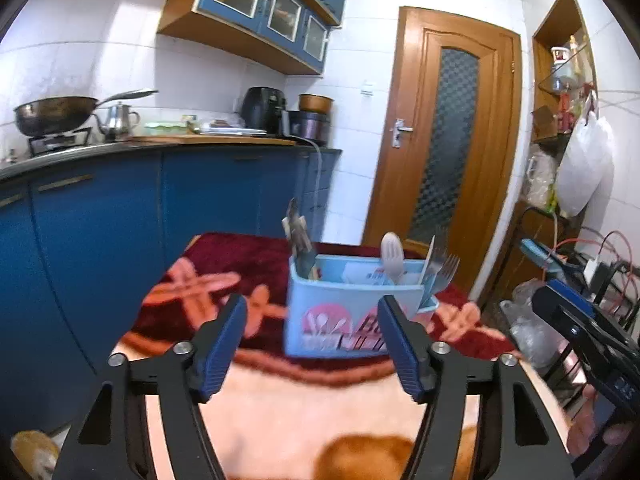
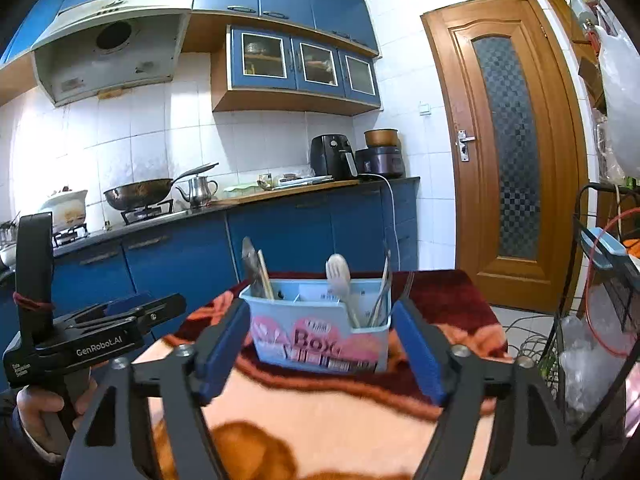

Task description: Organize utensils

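Observation:
A light blue utensil box (image 1: 340, 300) with a pink label stands on a table under a red and peach blanket (image 1: 280, 404). Wooden chopsticks and a metal spoon (image 1: 298, 236) stick up at its left end, a white plastic spoon (image 1: 391, 254) in the middle, and metal forks (image 1: 444, 270) at its right end. My left gripper (image 1: 312, 308) is open and empty, a little short of the box. My right gripper (image 2: 320, 308) is also open and empty, facing the same box (image 2: 320, 332). The right wrist view shows a hand holding the left gripper (image 2: 104, 332) at the lower left.
A counter with blue cabinets (image 2: 180, 256) runs behind the table, bearing a wok (image 2: 138, 194), a kettle (image 2: 200, 190) and an air fryer (image 2: 332, 156). A wooden door (image 2: 508, 148) is at the back right. A wire rack (image 2: 600, 320) with bags and cables stands right of the table.

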### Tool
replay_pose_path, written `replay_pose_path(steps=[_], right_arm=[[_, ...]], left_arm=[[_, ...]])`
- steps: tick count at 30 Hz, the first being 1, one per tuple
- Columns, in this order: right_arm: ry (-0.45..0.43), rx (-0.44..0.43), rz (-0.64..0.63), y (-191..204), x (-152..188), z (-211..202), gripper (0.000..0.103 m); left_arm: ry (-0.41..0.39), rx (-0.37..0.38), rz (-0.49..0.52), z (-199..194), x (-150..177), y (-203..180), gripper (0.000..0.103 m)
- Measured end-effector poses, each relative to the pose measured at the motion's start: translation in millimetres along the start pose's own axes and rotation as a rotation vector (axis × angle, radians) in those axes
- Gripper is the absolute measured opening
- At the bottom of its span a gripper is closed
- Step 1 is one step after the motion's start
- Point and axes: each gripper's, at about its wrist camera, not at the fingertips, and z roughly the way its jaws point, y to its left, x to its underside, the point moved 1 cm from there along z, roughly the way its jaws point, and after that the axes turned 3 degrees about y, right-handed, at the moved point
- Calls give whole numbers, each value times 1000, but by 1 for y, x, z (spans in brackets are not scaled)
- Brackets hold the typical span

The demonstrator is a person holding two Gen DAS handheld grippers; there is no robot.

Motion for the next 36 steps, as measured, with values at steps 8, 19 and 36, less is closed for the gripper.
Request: replay_pose_path(steps=[8,19,36], right_arm=[[19,31,12,4,42,-6,90],[-18,85,29,-8,80,1,99],[-8,100,42,-9,92,2,99]], left_arm=[[-11,-65,10,-13,44,4,72],[-2,-121,50,4,79,-5,72],[17,-145,30,8,90,-7,72]])
